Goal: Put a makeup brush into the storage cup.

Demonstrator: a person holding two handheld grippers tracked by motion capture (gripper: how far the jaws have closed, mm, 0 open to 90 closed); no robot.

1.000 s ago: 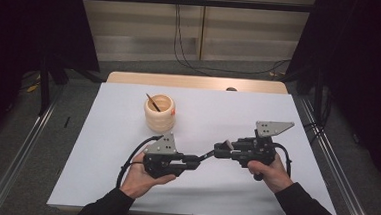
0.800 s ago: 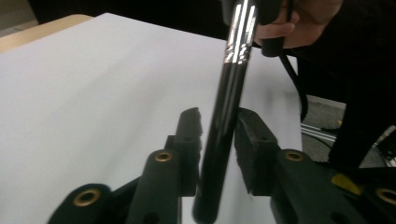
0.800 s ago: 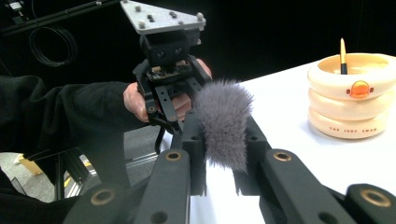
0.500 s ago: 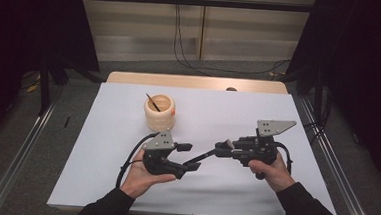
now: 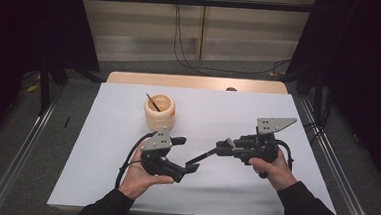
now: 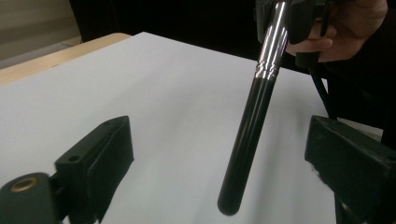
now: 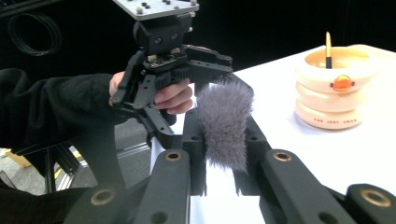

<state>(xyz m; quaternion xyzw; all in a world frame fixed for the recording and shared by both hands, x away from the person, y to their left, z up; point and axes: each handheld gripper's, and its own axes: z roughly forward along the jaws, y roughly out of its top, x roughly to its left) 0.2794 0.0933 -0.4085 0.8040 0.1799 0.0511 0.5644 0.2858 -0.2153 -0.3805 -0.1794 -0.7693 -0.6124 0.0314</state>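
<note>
A makeup brush (image 5: 203, 156) with a black handle, silver ferrule and grey bristles (image 7: 224, 126) hangs over the white table (image 5: 293, 194). My right gripper (image 5: 224, 147) is shut on its head end, and the bristles sit between the jaws in the right gripper view (image 7: 223, 125). The handle (image 6: 254, 121) slants down into the gap of my left gripper (image 5: 184, 156), which is open; its jaws stand wide on both sides without touching (image 6: 219, 158). A cream ringed cup (image 5: 159, 111) holding a thin brush (image 5: 153, 103) stands farther back on the left.
The cup (image 7: 336, 88) stands to the right in the right gripper view, beyond the left gripper (image 7: 173, 60). A wooden strip (image 5: 195, 81) runs along the table's far edge. Metal rails (image 5: 20, 152) run along both sides, with dark curtains beyond.
My left gripper has opened its jaws around the brush handle, which it closed on a second ago. The right gripper has drawn slightly to the right with the brush.
</note>
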